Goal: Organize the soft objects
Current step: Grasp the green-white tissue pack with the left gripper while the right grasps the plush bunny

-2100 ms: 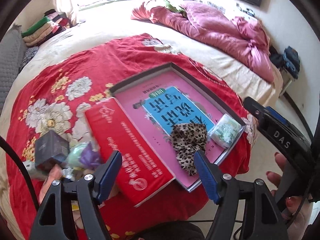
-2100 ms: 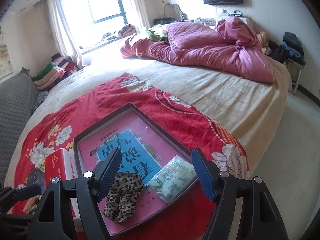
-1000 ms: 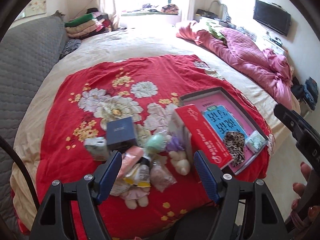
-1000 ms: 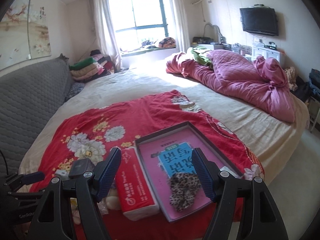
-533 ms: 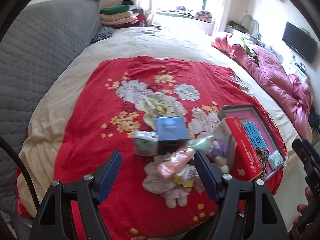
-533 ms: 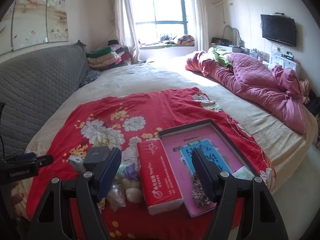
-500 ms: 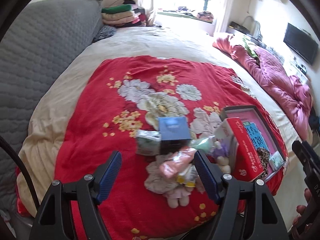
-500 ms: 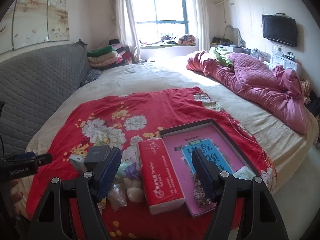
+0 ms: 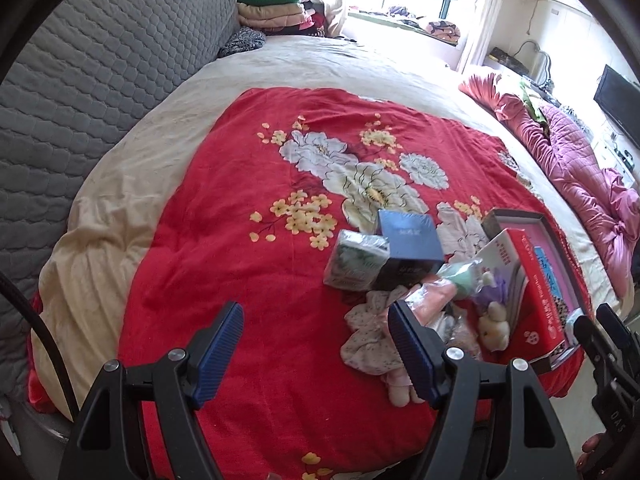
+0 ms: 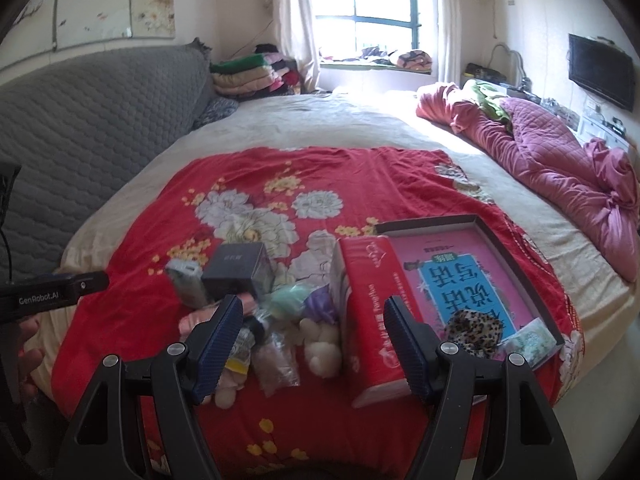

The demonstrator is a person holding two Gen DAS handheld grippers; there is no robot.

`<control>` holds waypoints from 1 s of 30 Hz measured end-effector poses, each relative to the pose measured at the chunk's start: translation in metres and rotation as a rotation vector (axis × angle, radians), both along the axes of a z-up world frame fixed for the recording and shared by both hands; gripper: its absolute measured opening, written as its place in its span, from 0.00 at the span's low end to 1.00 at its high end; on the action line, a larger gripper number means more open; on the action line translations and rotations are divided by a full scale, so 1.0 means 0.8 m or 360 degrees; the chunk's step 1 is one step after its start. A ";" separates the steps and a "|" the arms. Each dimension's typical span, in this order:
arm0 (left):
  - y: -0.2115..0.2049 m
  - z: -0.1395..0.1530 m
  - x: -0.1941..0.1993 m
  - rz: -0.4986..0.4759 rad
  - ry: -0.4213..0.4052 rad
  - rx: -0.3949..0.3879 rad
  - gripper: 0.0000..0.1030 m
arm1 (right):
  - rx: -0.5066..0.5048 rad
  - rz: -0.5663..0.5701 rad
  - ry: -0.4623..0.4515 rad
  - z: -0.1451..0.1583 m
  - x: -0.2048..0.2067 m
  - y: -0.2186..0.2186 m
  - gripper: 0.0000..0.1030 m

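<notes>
Low in each frame, both the left gripper (image 9: 316, 350) and the right gripper (image 10: 314, 340) gape wide, empty, above a heap of small plush toys (image 10: 320, 344) on the red floral blanket (image 10: 360, 176).

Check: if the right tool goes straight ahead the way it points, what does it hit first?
Probably the white plush toy beside the red tissue pack, centred between the open right tool fingers; depth is unclear.

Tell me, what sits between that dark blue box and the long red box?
Small soft toys: a mint-green one, a purple one and a white plush, clearest in the right wrist view between dark blue box and red box.
</notes>
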State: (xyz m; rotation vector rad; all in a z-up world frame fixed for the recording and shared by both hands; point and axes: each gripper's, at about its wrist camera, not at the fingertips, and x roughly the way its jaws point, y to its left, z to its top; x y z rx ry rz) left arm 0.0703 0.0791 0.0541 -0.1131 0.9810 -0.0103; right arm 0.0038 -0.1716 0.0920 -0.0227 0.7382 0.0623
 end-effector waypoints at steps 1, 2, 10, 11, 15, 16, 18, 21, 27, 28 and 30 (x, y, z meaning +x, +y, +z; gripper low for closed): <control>0.000 -0.003 0.000 -0.0001 0.0005 -0.0001 0.72 | -0.0015 0.0014 0.0012 -0.005 0.001 0.004 0.72; 0.000 -0.008 0.001 -0.0007 0.0011 -0.0009 0.72 | -0.0033 0.0025 0.0033 -0.012 0.003 0.008 0.72; -0.013 -0.038 0.025 -0.0062 -0.0010 -0.0080 0.74 | -0.0104 0.0028 0.0101 -0.043 0.013 0.013 0.72; -0.017 -0.043 0.033 -0.0074 -0.0007 -0.0093 0.75 | -0.0103 0.0026 0.0107 -0.046 0.014 0.012 0.72; -0.030 -0.057 0.061 -0.0119 -0.0017 -0.0092 0.76 | -0.0098 0.0020 0.0148 -0.057 0.023 0.011 0.72; -0.034 -0.060 0.069 -0.0136 -0.0029 -0.0081 0.76 | -0.0106 0.0025 0.0153 -0.059 0.025 0.011 0.72; -0.042 -0.066 0.083 -0.0180 -0.0014 -0.0061 0.76 | -0.0112 0.0025 0.0163 -0.063 0.030 0.010 0.72; -0.053 -0.076 0.099 -0.0228 0.0001 0.0014 0.76 | -0.0110 0.0026 0.0172 -0.067 0.038 0.011 0.72; -0.057 -0.091 0.116 -0.0233 0.0006 0.0063 0.76 | -0.0211 0.0056 0.0196 -0.081 0.054 0.020 0.72; -0.055 -0.094 0.119 -0.0232 0.0004 0.0054 0.76 | -0.0251 0.0061 0.0207 -0.087 0.057 0.023 0.72; -0.051 -0.099 0.125 -0.0231 0.0012 0.0028 0.76 | -0.0321 0.0070 0.0225 -0.097 0.063 0.030 0.72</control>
